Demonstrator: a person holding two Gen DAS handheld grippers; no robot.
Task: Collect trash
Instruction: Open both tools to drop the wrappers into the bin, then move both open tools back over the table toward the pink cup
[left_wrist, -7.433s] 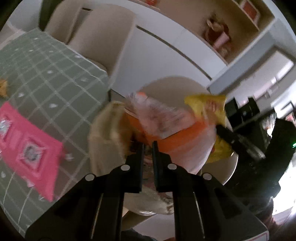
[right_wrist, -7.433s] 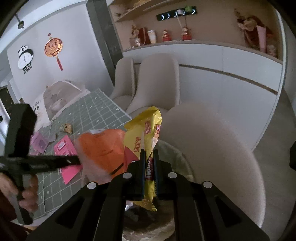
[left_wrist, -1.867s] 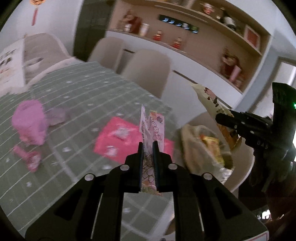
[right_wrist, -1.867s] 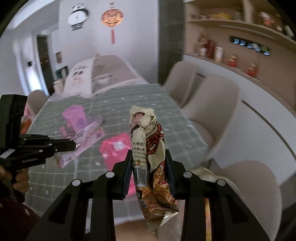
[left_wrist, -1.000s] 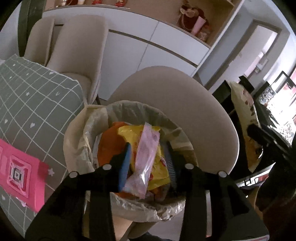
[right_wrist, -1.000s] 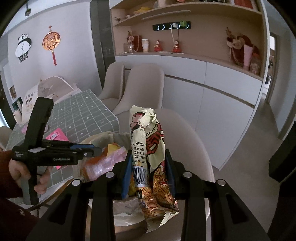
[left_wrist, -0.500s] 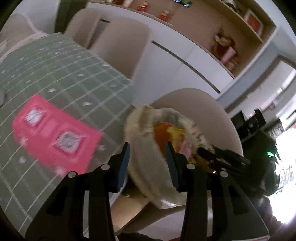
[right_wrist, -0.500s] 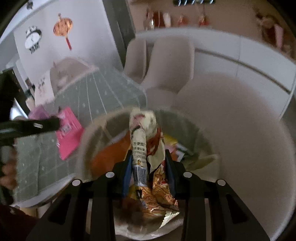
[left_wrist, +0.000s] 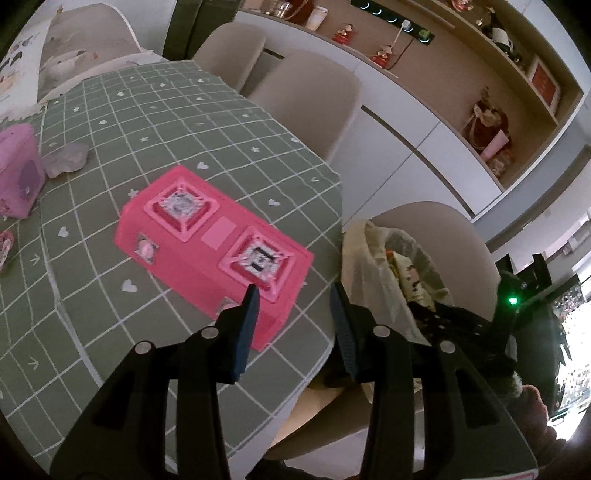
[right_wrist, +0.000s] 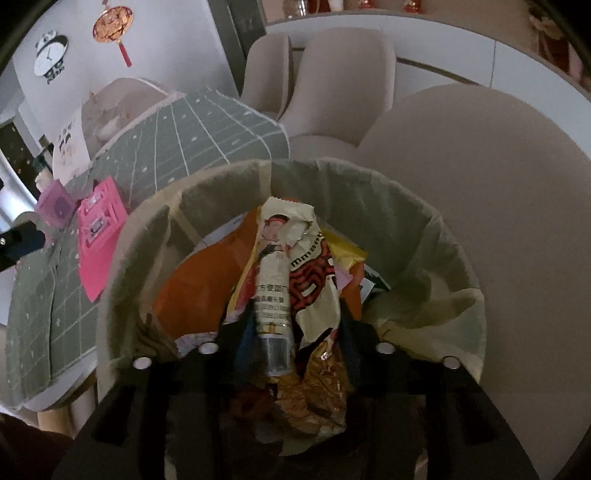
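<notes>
Wrapper (right_wrist: 291, 280): a crumpled cream noodle packet with red and black print, seen upright between the fingers of the right gripper (right_wrist: 295, 332), over the middle of the bin (right_wrist: 458, 258); its gold lower end hangs in front of the gripper body.
Right gripper: pointed steeply down into the bin; its jaws are opening with the wrapper still between them; whether the pads still press on it cannot be told.
Bin: lined with a pale bag (right_wrist: 465, 314) folded over the rim; an orange packet (right_wrist: 199, 284) and a yellow packet (right_wrist: 347, 254) are seen under the wrapper. It is set on a beige chair (right_wrist: 480, 155) just beside the table edge.
Left gripper (left_wrist: 293, 314): spread apart, nothing between its blue pads (left_wrist: 245, 332); it is held above the table corner, apart from the bin.
Table (left_wrist: 110, 147): covered by a green checked cloth.
Toy stove (left_wrist: 210, 236): pink, lying flat near the table corner, just ahead of the left gripper.
Purple box (left_wrist: 16, 173): at the table's left side, well apart from the stove.
Shelf (left_wrist: 424, 48): behind the chairs, with small red figures on it.
</notes>
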